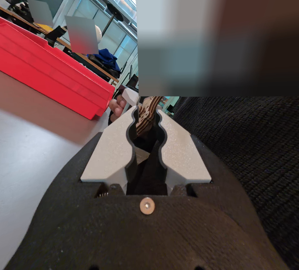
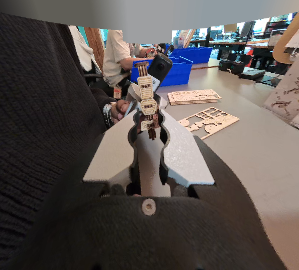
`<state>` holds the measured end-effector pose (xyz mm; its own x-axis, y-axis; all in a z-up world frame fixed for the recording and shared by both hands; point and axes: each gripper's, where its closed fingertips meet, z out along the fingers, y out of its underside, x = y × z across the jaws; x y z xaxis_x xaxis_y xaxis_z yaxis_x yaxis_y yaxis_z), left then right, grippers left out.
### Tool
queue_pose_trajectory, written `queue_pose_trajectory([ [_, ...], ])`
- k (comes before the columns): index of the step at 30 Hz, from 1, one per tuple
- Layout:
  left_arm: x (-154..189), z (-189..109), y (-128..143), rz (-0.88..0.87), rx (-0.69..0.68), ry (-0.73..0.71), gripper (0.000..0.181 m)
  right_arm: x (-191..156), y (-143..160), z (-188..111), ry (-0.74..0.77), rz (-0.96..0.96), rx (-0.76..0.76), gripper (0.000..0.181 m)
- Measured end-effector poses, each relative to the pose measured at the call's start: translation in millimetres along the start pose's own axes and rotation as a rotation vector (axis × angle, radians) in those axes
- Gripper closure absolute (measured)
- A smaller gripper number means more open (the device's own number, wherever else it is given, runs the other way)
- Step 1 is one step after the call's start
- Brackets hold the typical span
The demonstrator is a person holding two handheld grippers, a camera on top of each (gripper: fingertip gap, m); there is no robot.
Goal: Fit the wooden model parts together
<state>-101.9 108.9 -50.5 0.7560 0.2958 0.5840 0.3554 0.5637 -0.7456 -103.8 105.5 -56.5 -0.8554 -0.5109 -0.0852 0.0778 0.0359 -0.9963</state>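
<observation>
The wooden model (image 2: 146, 94) is a slim upright stack of pale laser-cut plates on a dark spine. My right gripper (image 2: 149, 114) is shut on its lower part, with the plates rising above the fingertips. My left gripper (image 1: 146, 111) is shut on the same model (image 1: 144, 117), seen edge-on as layered wood between its tips. In the right wrist view the left gripper's white fingers (image 2: 133, 91) and its black camera (image 2: 160, 66) stand just behind the model. A hand (image 2: 120, 108) holds that gripper. Both grippers are raised above the grey table (image 2: 226, 157).
A stack of uncut wooden sheets (image 2: 194, 96) and a punched-out sheet (image 2: 210, 121) lie on the table to the right. Blue bins (image 2: 176, 71) stand behind them. A red bin (image 1: 56, 71) stands at the left. A black knitted sleeve (image 2: 40, 100) is close by. My two grippers' fingertips are within a few centimetres of each other.
</observation>
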Motion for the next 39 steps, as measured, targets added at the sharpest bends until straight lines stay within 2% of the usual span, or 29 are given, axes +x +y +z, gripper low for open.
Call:
queue_pose_trajectory([
  [6,1.3,0.3,1.7,-0.026,-0.002,0.021,0.163,-4.0,0.7,0.9,-0.063,0.078,0.015,0.157],
  [23,-4.1,1.0,4.0,-0.038,0.006,-0.011,0.162,-2.2,3.7,-1.6,-0.055,0.084,-0.004,0.16],
  [32,-19.0,-1.0,7.8,-0.104,-0.001,-0.089,0.163,8.6,15.2,-2.9,-0.062,0.25,-0.026,0.16],
  [34,-20.2,-1.0,8.0,-0.101,-0.006,-0.099,0.164,9.7,16.6,-3.3,-0.063,0.267,-0.03,0.16],
  [35,-20.7,-1.2,7.2,-0.103,-0.002,-0.107,0.173,10.1,17.0,-3.5,-0.063,0.272,-0.031,0.16],
  [39,-15.9,0.5,3.3,-0.116,0.03,-0.081,0.173,10.7,17.1,-4.6,-0.055,0.256,-0.038,0.164],
])
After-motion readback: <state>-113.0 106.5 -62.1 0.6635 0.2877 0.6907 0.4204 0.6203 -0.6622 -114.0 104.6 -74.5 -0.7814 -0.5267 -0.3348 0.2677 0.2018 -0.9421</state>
